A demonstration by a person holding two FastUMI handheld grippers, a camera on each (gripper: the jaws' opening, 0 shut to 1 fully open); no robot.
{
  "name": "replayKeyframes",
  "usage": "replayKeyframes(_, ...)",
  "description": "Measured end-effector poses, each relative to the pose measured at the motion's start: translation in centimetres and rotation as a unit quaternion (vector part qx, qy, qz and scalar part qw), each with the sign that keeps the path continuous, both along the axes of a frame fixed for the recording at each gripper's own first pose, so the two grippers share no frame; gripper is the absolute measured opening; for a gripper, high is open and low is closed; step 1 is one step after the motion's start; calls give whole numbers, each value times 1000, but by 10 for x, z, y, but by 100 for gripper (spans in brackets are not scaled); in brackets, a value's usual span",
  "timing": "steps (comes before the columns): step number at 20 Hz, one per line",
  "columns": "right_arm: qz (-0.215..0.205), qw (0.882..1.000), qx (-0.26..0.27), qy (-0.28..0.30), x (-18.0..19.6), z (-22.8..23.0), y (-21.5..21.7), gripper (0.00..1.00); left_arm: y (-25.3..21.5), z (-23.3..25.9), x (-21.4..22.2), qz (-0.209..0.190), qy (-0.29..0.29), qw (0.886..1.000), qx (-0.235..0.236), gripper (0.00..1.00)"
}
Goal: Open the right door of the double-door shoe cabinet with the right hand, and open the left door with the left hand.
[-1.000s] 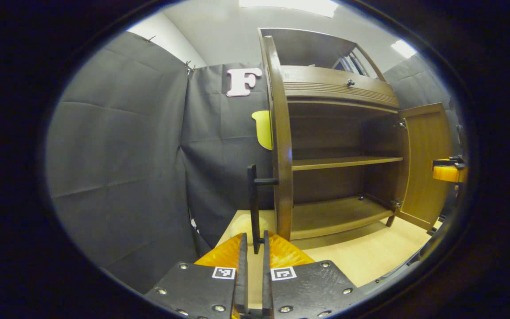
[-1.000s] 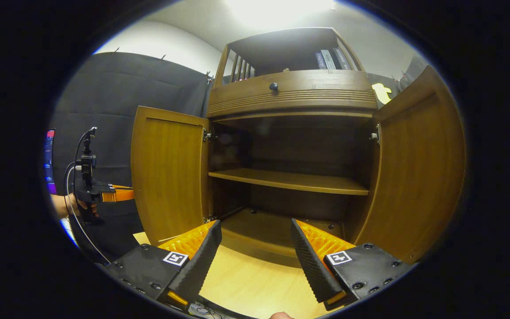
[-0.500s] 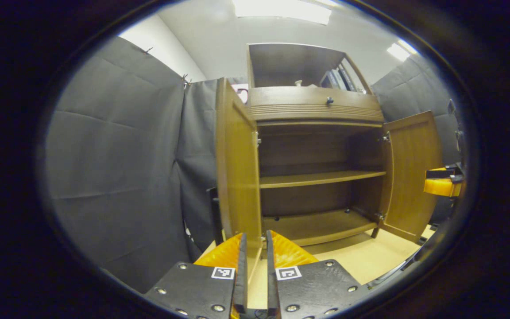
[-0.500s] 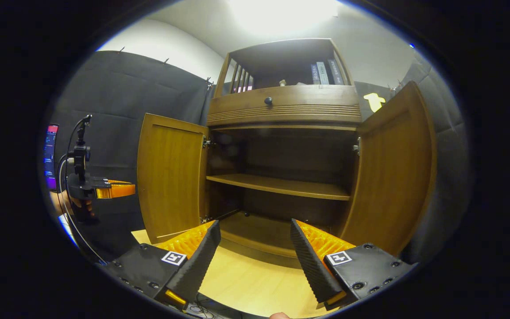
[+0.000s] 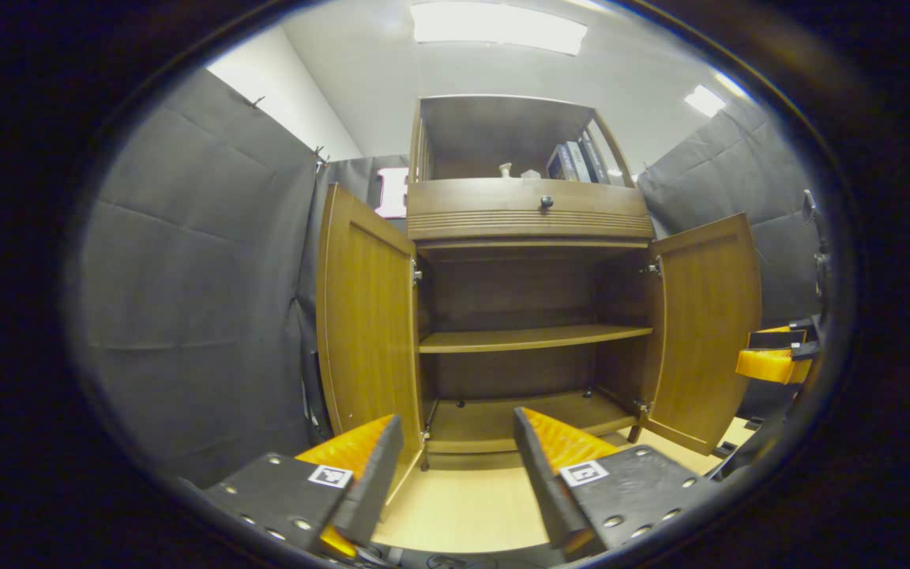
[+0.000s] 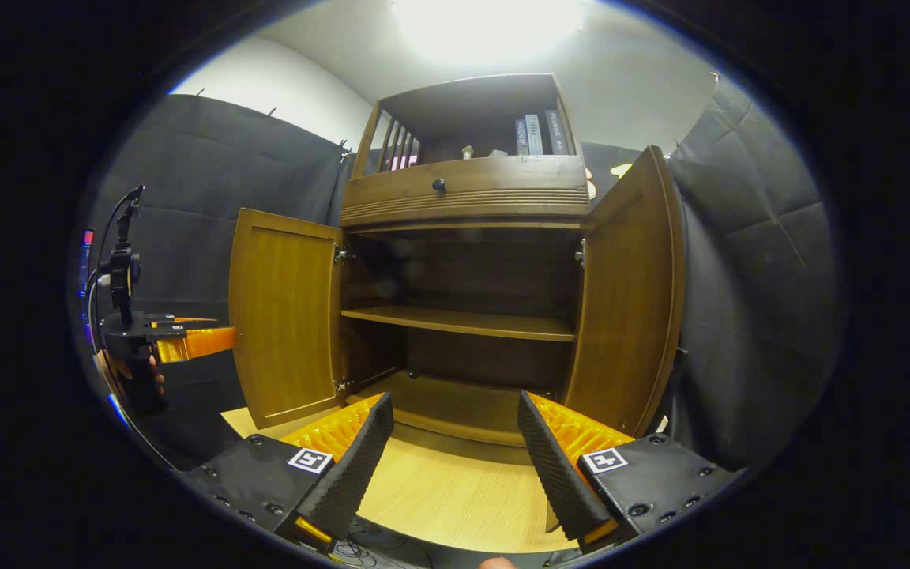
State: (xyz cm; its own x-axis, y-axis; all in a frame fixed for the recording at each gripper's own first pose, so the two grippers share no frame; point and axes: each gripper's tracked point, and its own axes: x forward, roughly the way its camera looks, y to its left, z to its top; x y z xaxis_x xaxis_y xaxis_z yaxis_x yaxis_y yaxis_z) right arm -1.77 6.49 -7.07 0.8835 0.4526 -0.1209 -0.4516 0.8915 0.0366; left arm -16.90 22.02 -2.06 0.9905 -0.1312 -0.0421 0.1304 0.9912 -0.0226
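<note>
Let go of left door, my left tool now spread wide, empty. Right tool also open, empty. Right door swung out. Both doors open; task looks done.

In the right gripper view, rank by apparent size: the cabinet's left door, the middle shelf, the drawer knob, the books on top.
1. left door, though it swings toward the camera, which inflates it
2. middle shelf
3. books
4. drawer knob
</note>
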Motion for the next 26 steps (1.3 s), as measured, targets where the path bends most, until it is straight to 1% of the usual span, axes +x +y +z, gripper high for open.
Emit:
replayKeyframes(2,-17,1000,1,-4,1,2,-4,96,5,2,2,16,-1,1000,4,81)
replayKeyframes(3,-26,1000,1,-3,1,3,-6,96,8,2,2,24,-2,1000,3,88)
replayKeyframes(4,-36,999,1,-2,2,5,-7,99,9,3,2,33,-2,999,1,95)
replayKeyframes(5,-47,999,4,-1,1,6,-10,99,12,4,4,40,-5,999,-2,95)
replayKeyframes(6,-57,998,8,-1,1,9,-12,96,14,6,6,48,-6,999,-6,95)
replayKeyframes(8,-75,997,14,-5,0,15,-14,96,15,9,7,57,-9,998,-13,95)
replayKeyframes(11,-94,995,18,-8,-4,19,-15,96,17,8,7,57,-13,998,-10,95)
replayKeyframes(12,-100,995,17,-10,-5,21,-15,99,17,5,6,56,-13,998,-10,95)
replayKeyframes(13,-107,994,17,-10,-6,22,-16,96,17,5,3,55,-14,998,-9,95)
replayKeyframes(14,-113,993,19,-11,-7,23,-16,99,16,6,3,52,-14,998,-9,95)
replayKeyframes(15,-119,993,23,-12,-8,24,-16,99,16,7,3,50,-14,999,-7,95)
replayKeyframes(16,-123,992,27,-12,-9,27,-15,96,17,6,2,47,-13,999,-4,95)
replayKeyframes(19,-134,990,30,-14,-11,32,-13,96,18,7,2,44,-19,999,-4,95)
replayKeyframes(20,-137,990,30,-15,-11,35,-13,99,19,8,1,43,-21,999,-5,95)
replayKeyframes(21,-140,990,30,-18,-12,36,-13,99,20,8,0,41,-22,999,-3,95)
replayKeyframes(22,-142,989,30,-19,-12,38,-13,99,26,10,-2,49,-26,998,1,96)
replayKeyframes(24,-142,989,25,-19,-13,38,-10,96,29,14,-2,50,-34,998,1,95)
replayKeyframes(26,-141,990,20,-18,-13,38,-9,96,29,13,-3,49,-34,998,-2,95)
